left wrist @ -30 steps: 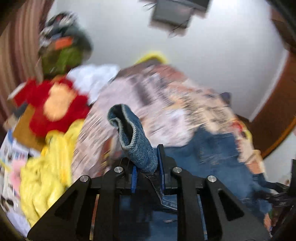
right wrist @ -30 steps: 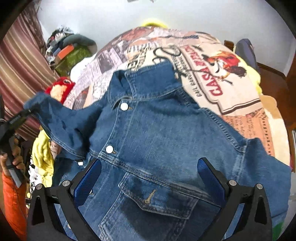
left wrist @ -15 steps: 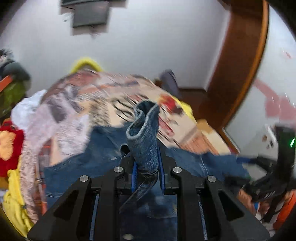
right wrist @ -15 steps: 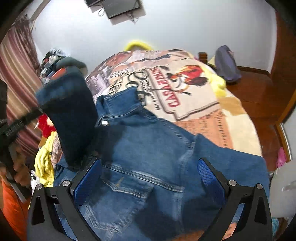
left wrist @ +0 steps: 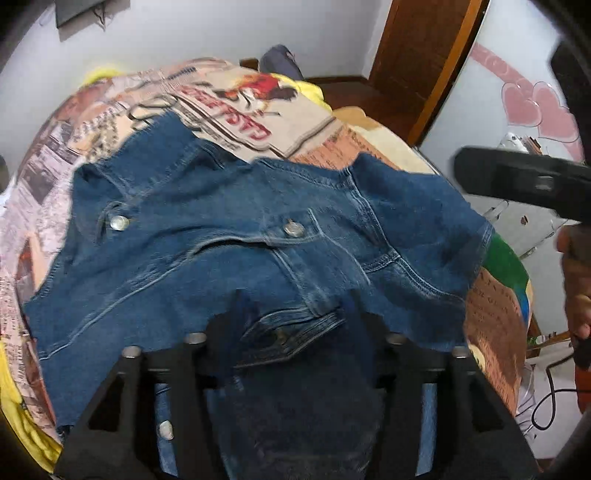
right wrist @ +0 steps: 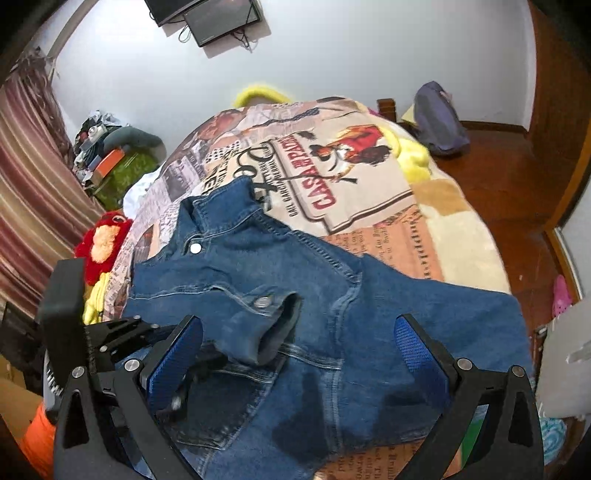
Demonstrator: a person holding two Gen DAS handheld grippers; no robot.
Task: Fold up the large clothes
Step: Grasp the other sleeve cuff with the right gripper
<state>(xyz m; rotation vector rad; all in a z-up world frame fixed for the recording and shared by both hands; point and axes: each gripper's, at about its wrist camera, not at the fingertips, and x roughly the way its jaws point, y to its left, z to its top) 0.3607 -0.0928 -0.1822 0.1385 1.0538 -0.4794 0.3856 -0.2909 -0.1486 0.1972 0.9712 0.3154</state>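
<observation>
**Sleeve across the chest, left jaws parting**

The blue denim jacket (right wrist: pixel 332 317) lies spread, front up, on the bed's printed patchwork blanket (right wrist: pixel 369 192), collar toward the far end of the bed, silver snap buttons catching the light. One sleeve is folded in over the chest, and its open cuff (right wrist: pixel 273 332) rests on the front panel, just beside a pocket button.

In the left wrist view, the left gripper (left wrist: pixel 295 332) points down at the jacket and its jaws are opening right now. The cuff fabric sits between the two black fingers (left wrist: pixel 225 332), blurred, and the pads no longer look pressed on it; the cloth lies slack on the jacket beneath.

Over to the right wrist view: the right gripper (right wrist: pixel 295 350) hangs above the lower half of the jacket with its blue ribbed pads (right wrist: pixel 413 347) spread wide, nothing between them but the denim lying flat below. It has hold of nothing. The left tool's black body shows at this view's left edge, close beside the folded sleeve.

Around the bed: a red and yellow plush toy (right wrist: pixel 103 240) sits at the bed's left side, a striped curtain (right wrist: pixel 33 177) hangs beyond it, a dark flat screen (right wrist: pixel 218 18) is mounted on the white wall, and a grey-purple bag (right wrist: pixel 439 118) rests on the wooden floor at the far right.
</observation>
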